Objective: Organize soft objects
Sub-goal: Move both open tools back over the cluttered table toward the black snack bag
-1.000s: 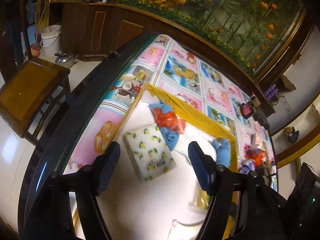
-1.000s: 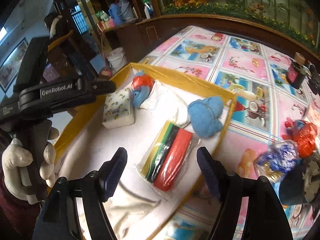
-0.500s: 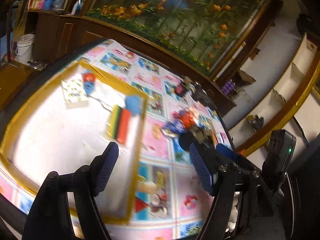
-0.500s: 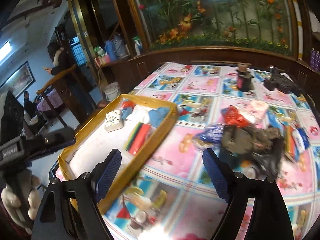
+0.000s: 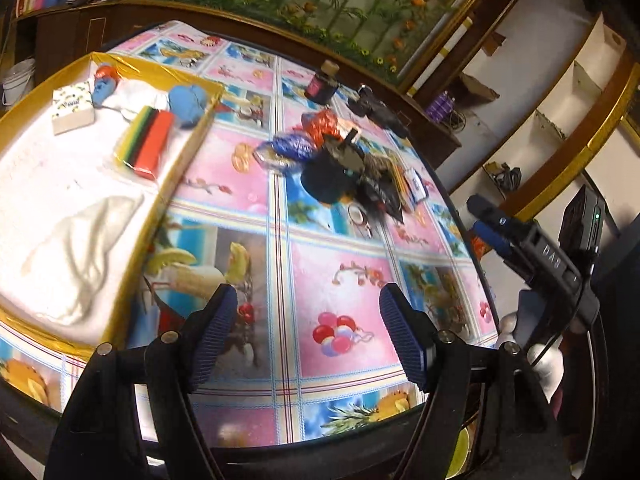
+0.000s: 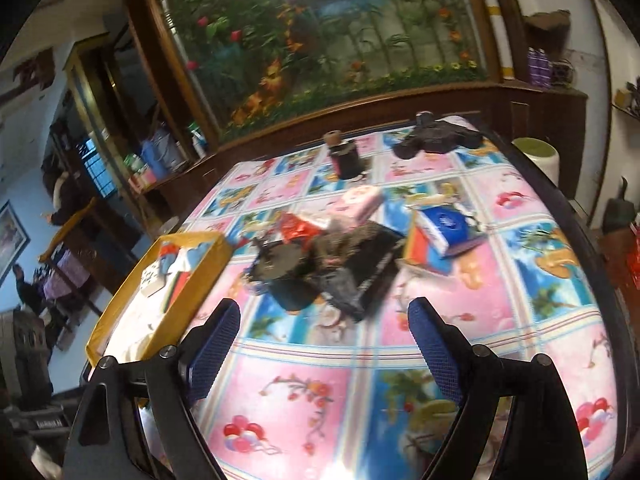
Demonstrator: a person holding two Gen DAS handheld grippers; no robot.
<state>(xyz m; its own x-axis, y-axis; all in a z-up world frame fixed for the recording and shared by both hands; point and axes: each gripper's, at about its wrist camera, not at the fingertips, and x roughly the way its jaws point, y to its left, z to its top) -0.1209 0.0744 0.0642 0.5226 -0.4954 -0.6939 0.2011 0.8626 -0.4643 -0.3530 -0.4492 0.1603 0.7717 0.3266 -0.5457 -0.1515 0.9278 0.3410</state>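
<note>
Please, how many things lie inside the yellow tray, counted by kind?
White cloths: 2
Blue soft items: 2
Lemon-print tissue pack: 1
Striped multicolour pack: 1
Total: 6

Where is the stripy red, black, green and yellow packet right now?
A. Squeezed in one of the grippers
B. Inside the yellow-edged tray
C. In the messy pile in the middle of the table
B: the stripy red, black, green and yellow packet lies on the white lining of the yellow-edged tray, near a blue plush toy, while the left gripper and right gripper are both open and hold nothing.
</note>
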